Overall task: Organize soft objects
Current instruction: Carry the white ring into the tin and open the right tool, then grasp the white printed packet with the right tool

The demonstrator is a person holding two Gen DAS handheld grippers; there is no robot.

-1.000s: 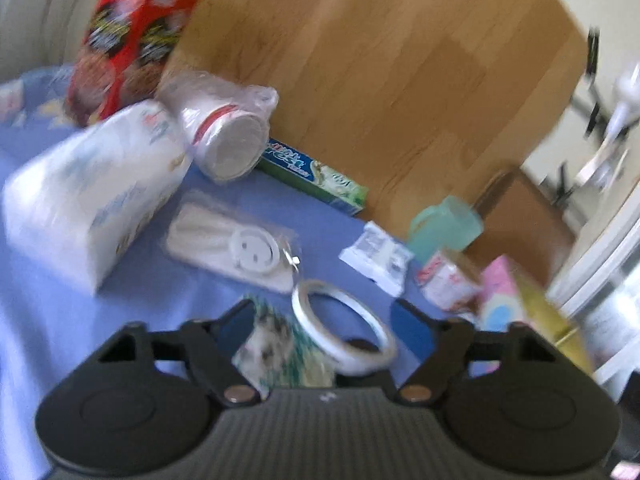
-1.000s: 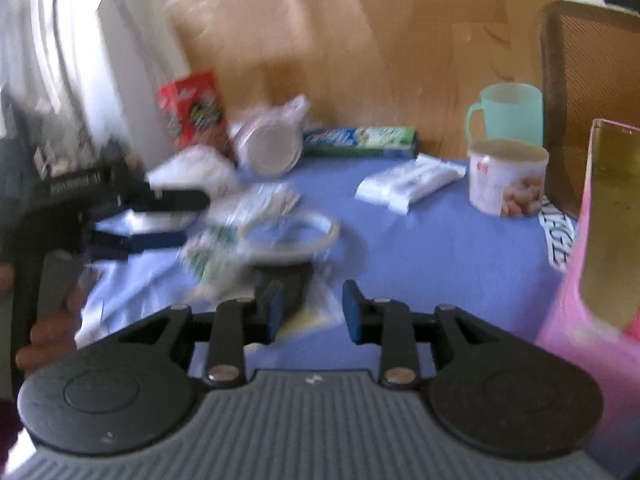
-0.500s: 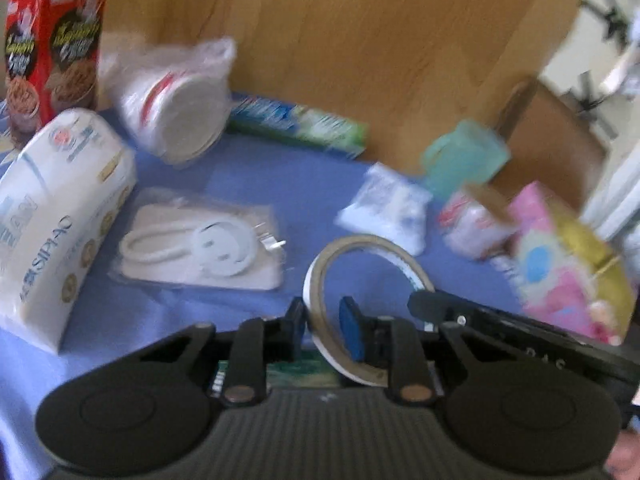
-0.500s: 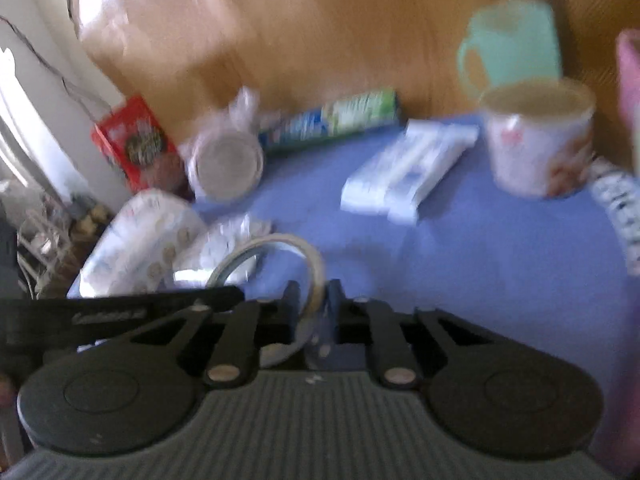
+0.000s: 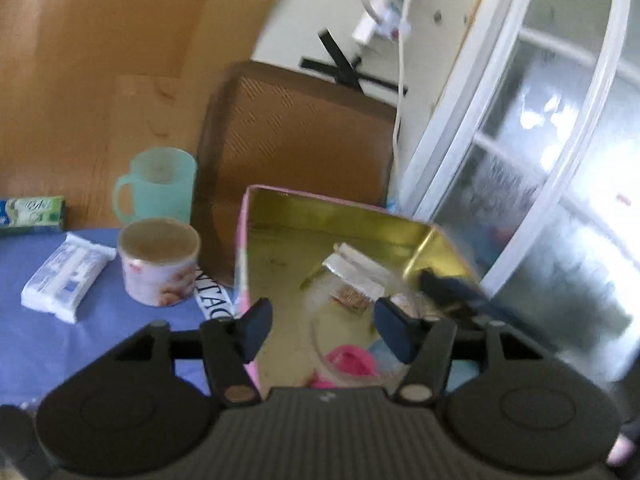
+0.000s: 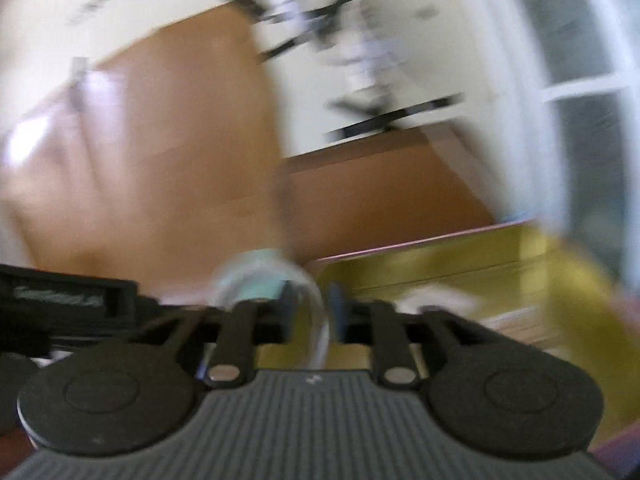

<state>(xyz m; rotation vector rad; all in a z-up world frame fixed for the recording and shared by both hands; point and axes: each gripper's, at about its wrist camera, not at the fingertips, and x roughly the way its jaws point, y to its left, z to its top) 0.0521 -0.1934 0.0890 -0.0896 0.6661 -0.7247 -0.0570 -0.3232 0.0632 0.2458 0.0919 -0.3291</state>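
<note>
My left gripper [image 5: 323,330] is open and empty, held over the near rim of a pink box with a gold inside [image 5: 276,272]. A blurred clear tape ring [image 5: 340,344] shows inside the box, above a pink item [image 5: 349,361] and small packets [image 5: 352,272]. In the blurred right wrist view my right gripper [image 6: 313,314] is shut on the tape ring [image 6: 320,320], beside the gold box [image 6: 460,272]. The right gripper's finger [image 5: 452,286] shows at the box's right side.
On the blue cloth [image 5: 48,344] lie a white tissue pack [image 5: 66,272], a printed cup [image 5: 160,262], a teal mug [image 5: 158,192] and a green toothpaste box [image 5: 32,216]. A brown chair back [image 5: 296,148] stands behind. A window [image 5: 560,160] is at right.
Both grippers swung right from the middle of the table to the pink box. The left gripper opened and let go of the tape ring; the right gripper carries it.
</note>
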